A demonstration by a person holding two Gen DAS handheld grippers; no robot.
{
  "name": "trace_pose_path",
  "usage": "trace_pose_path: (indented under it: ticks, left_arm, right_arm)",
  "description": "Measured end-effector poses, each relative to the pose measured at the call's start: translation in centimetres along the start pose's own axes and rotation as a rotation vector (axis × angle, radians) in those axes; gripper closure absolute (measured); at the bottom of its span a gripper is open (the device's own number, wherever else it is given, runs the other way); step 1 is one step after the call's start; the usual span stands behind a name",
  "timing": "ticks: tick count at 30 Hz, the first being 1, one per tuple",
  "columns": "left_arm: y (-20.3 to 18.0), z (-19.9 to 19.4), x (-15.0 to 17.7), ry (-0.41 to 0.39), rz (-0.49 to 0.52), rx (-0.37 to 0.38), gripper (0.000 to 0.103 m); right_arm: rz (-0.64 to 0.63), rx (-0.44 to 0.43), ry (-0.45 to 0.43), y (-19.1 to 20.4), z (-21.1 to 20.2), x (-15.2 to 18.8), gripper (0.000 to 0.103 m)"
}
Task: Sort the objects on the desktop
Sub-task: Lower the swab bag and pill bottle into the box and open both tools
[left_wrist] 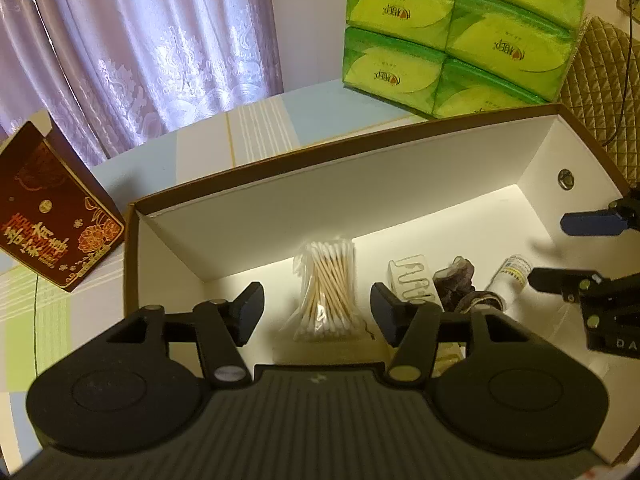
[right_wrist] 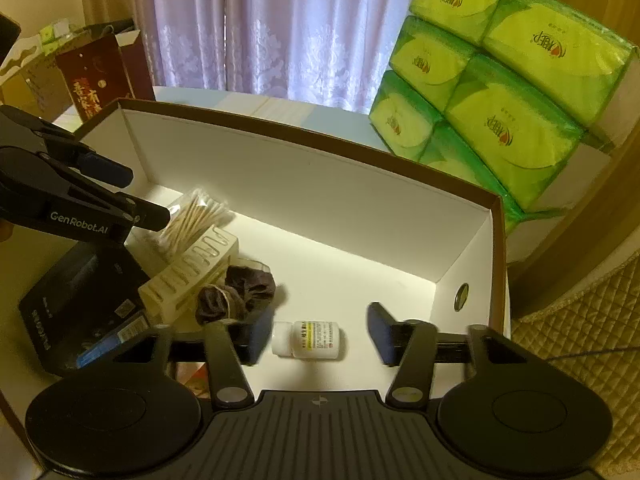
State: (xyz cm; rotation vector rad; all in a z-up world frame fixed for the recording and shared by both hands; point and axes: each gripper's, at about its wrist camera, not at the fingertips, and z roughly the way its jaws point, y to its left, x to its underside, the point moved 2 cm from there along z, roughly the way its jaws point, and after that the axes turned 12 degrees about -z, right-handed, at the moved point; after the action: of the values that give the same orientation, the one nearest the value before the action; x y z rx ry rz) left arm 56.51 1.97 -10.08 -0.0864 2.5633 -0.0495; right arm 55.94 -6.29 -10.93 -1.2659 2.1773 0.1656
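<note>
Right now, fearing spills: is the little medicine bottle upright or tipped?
Tipped: the medicine bottle lies on its side on the box floor, white cap pointing left.

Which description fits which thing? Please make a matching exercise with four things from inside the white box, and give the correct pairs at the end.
Things:
1. bag of cotton swabs
2. small white bottle
3. dark scrunchie
4. black box

Descriptions:
a. lies on its side between the open fingers of the right gripper
b. crumpled cloth ring next to the cream comb-like piece
c. clear plastic, thin wooden sticks with white tips
d. largest item, flat, near the left end of the white box

Pairs: 1-c, 2-a, 3-b, 4-d
</note>
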Motion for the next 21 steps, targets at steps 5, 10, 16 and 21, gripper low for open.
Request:
trace_pose_path:
  ticks: [5,10,16,21]
  left_arm:
    - [-0.1,-1.7,0.5,-0.026,-0.002,0.021,0.029]
    - [-0.4,-3.6,1.5,-0.05,0.0,0.031,0.014]
    - [-0.8,-6.1,2.5,-0.074,0.002,0.04,0.009]
    - [-0.7,-8.0,3.4,-0.081,-0.032,0.039,0.008]
  right_arm:
    - [0.008,-0.032,-0.019,0.4,-1.6,0.7,0.025]
    - [0.027,-0.038,-0.029,1.0,-3.2,1.5,0.009]
    - [0.101,-0.027,-0.061,1.1,-5.2,2.3,0.004]
    - [0.166,-0.018,-0.08,1.0,-6.9,2.9,0.003]
